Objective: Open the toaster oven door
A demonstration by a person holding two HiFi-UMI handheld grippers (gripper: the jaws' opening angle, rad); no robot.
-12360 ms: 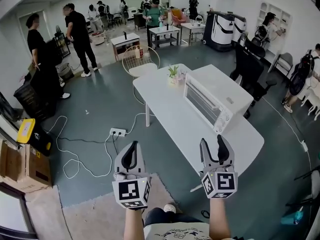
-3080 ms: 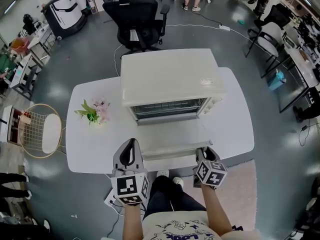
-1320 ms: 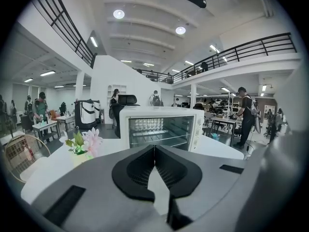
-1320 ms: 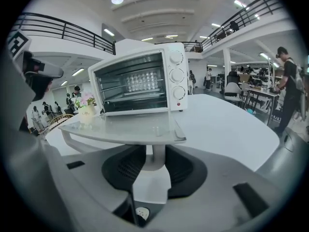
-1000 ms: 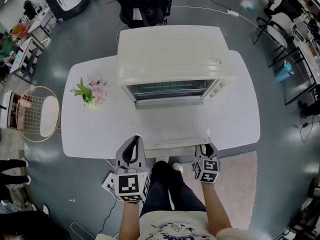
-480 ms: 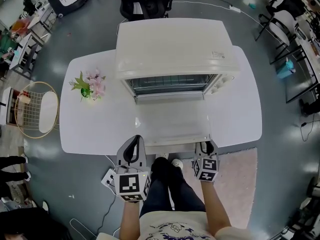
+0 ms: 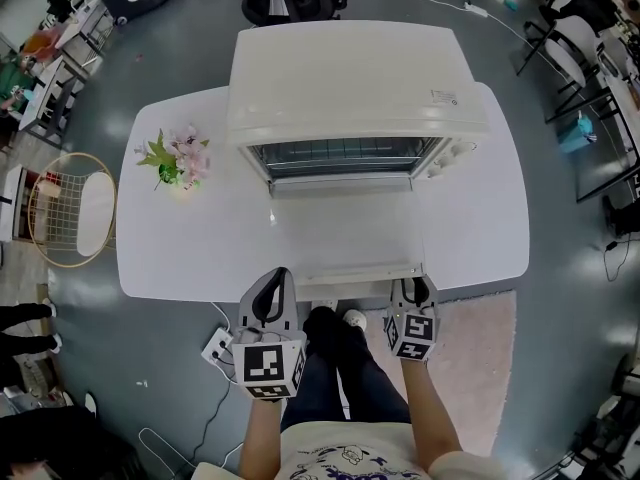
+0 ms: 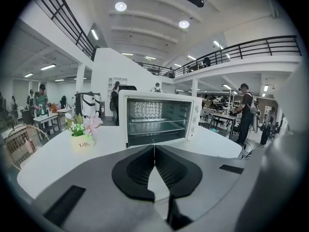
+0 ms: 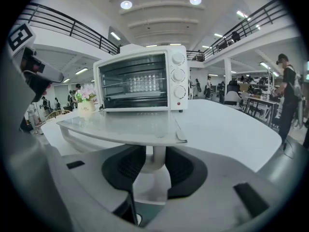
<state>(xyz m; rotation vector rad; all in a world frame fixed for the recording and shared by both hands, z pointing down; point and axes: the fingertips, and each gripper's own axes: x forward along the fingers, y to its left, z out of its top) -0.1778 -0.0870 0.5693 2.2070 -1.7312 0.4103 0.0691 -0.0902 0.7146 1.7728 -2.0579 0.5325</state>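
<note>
On the table (image 7: 470,230), flower pot (image 7: 180,165) beside oven (image 7: 350,68); right fingers (image 9: 184,171) around door handle (image 9: 155,158), left fingers (image 8: 137,170) together.

Toaster oven (image 7: 350,78) smooth cream painted metal; door (image 7: 345,233) glossy glass; table (image 7: 170,238) smooth white top.

Grey floor (image 7: 130,353), white table (image 7: 480,228), wire chair (image 7: 72,208), perhaps pink rug (image 7: 482,333).

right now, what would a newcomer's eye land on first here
The big white oven in the middle of the table, its door folded down flat toward the person. The right gripper is clamped on the handle at the door's near edge, while the left gripper hangs shut and empty beside it. A small flower pot sits left of the oven.
</note>
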